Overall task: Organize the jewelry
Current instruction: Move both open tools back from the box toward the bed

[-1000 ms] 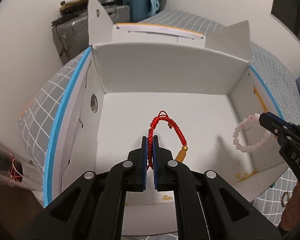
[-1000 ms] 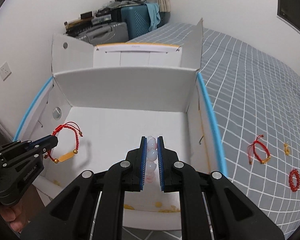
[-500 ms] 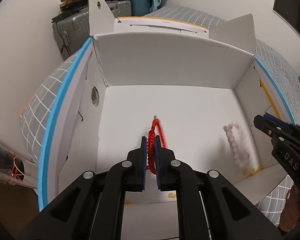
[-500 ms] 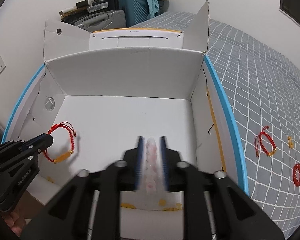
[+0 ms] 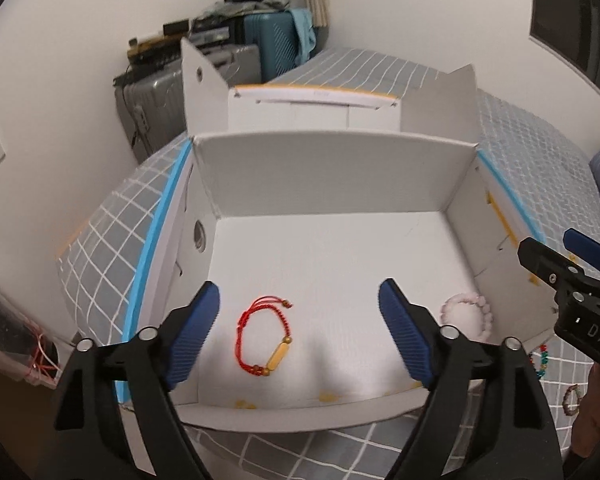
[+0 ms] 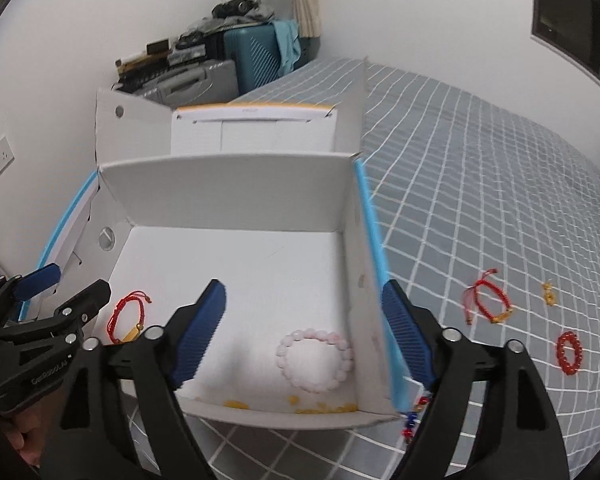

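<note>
Blue-padded jaws of the left gripper (image 5: pixel 299 326) are spread wide, nothing held; the red bracelet (image 5: pixel 263 339) is seen flat on the box (image 5: pixel 332 184) floor between them. The right gripper (image 6: pixel 304 328) is likewise wide open and empty, with the pink bracelet (image 6: pixel 315 359) lying on the floor near the box's right wall. More bracelets (image 6: pixel 488 301) are scattered on the bedspread (image 6: pixel 480 184) outside the box.

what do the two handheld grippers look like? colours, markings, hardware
Both match: left gripper and right gripper have matte black angular linkage arms with round silver pivot pins, and ribbed blue pads on the fingers. White lettering marks the black bodies, reading "DAS" in part on the right one and illegible on the left. No cables show. A bare hand holds the left one.
</note>
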Tool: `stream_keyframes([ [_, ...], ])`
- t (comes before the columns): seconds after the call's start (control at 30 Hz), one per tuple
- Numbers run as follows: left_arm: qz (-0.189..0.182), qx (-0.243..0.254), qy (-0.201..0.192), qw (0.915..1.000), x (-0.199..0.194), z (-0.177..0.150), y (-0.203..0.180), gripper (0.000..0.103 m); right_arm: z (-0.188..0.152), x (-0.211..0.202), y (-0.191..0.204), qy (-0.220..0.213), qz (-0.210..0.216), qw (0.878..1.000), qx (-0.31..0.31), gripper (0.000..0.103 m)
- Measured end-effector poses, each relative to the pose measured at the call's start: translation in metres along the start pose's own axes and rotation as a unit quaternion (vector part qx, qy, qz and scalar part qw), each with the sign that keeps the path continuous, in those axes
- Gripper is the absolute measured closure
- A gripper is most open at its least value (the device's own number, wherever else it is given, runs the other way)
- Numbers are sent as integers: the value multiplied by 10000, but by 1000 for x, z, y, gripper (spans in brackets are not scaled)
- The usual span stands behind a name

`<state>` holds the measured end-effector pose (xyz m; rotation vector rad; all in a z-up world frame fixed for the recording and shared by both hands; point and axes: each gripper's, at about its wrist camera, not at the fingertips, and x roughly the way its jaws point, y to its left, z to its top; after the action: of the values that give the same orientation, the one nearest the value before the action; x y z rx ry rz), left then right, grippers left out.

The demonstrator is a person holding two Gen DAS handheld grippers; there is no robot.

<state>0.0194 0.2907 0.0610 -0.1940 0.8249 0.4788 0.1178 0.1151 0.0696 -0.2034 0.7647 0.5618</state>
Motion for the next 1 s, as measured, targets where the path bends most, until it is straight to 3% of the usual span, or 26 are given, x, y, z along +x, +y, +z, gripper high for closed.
stream_keyframes([
  [0.33,-306,266,-341,9986,-32,0,-48,6,-15,-43,-55,-246,-302,9987,324,19],
  [1.0,-1203,1292,-415,9834,-58,-26,-198,6,-94,-108,-194,-144,-1444,9819,1214,19],
])
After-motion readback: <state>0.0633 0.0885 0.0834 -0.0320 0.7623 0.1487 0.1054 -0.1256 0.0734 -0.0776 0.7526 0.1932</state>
